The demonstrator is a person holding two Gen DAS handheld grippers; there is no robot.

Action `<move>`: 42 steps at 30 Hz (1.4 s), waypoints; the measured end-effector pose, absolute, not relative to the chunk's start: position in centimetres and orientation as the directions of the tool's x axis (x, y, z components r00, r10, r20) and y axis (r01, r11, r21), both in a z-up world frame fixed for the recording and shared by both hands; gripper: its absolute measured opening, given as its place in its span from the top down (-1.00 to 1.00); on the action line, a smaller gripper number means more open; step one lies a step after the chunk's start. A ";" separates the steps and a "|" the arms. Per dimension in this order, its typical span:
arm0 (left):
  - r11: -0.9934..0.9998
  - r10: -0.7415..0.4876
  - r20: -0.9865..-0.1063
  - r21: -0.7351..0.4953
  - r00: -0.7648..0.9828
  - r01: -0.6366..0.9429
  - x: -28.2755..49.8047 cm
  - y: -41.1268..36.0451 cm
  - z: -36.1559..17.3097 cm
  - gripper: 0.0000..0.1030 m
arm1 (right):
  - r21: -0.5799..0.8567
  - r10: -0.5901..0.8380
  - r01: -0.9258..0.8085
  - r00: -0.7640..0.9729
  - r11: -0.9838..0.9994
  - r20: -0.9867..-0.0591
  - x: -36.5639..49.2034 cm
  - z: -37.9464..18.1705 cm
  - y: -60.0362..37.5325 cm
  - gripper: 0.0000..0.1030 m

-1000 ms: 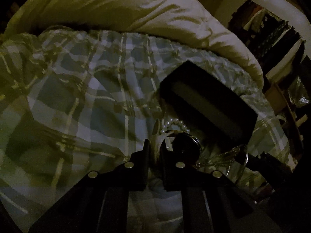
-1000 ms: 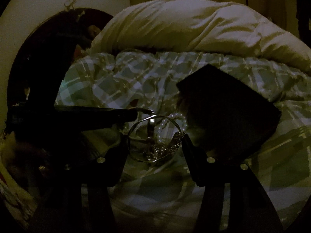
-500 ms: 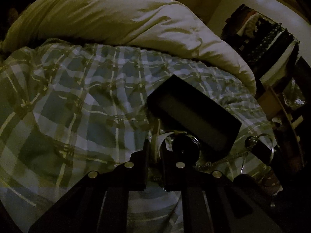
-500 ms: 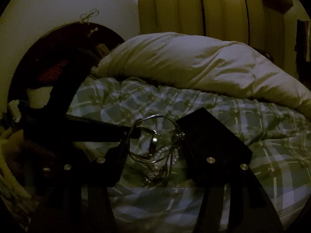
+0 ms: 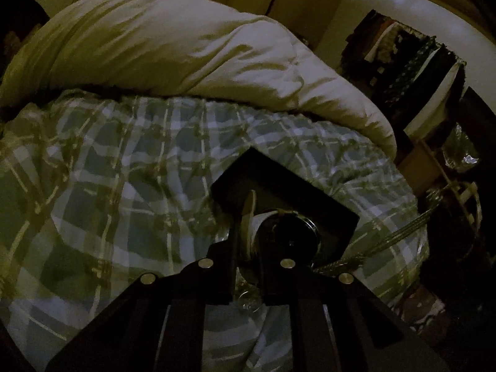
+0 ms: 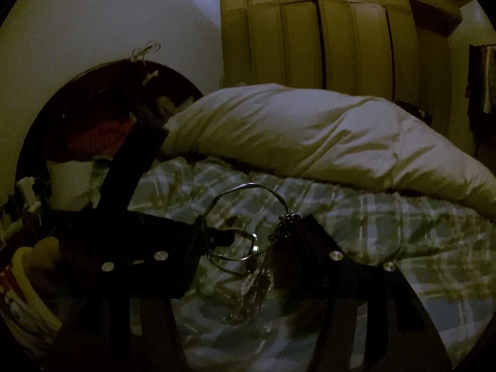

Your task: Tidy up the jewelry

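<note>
Jewelry is mid-transfer above the plaid bedspread (image 5: 130, 167): the left gripper (image 5: 248, 245) is clamped on a watch (image 5: 288, 232), the right gripper (image 6: 248, 241), jaws apart, hooks a wire bangle (image 6: 245, 217) and chain (image 6: 257, 282), which next need lowering into the black box (image 5: 279, 186) mid-bed.
</note>
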State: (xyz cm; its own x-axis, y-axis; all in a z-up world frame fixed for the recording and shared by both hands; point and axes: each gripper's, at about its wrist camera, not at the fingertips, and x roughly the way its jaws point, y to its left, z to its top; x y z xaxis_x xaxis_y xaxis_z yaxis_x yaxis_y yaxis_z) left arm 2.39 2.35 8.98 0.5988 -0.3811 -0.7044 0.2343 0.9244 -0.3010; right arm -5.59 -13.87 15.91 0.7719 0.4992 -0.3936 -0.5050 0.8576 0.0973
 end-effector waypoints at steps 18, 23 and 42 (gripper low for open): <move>0.925 -0.377 -0.694 -0.256 0.613 0.280 5.4 -0.5 11.2 0.80 | 0.137 0.437 -0.415 0.841 0.899 -0.318 -2.4 21.1 -18.0 -0.08; 0.929 -0.365 -0.724 -0.241 0.586 0.281 6.5 -1.8 9.8 0.80 | 0.147 0.399 -0.374 0.813 0.916 -0.425 -0.2 19.0 -17.9 -0.08; 0.931 -0.359 -0.799 -0.270 0.483 0.246 10.1 -4.5 3.2 0.69 | 0.056 0.184 -0.204 0.684 0.977 -0.706 3.9 7.5 -20.0 -0.09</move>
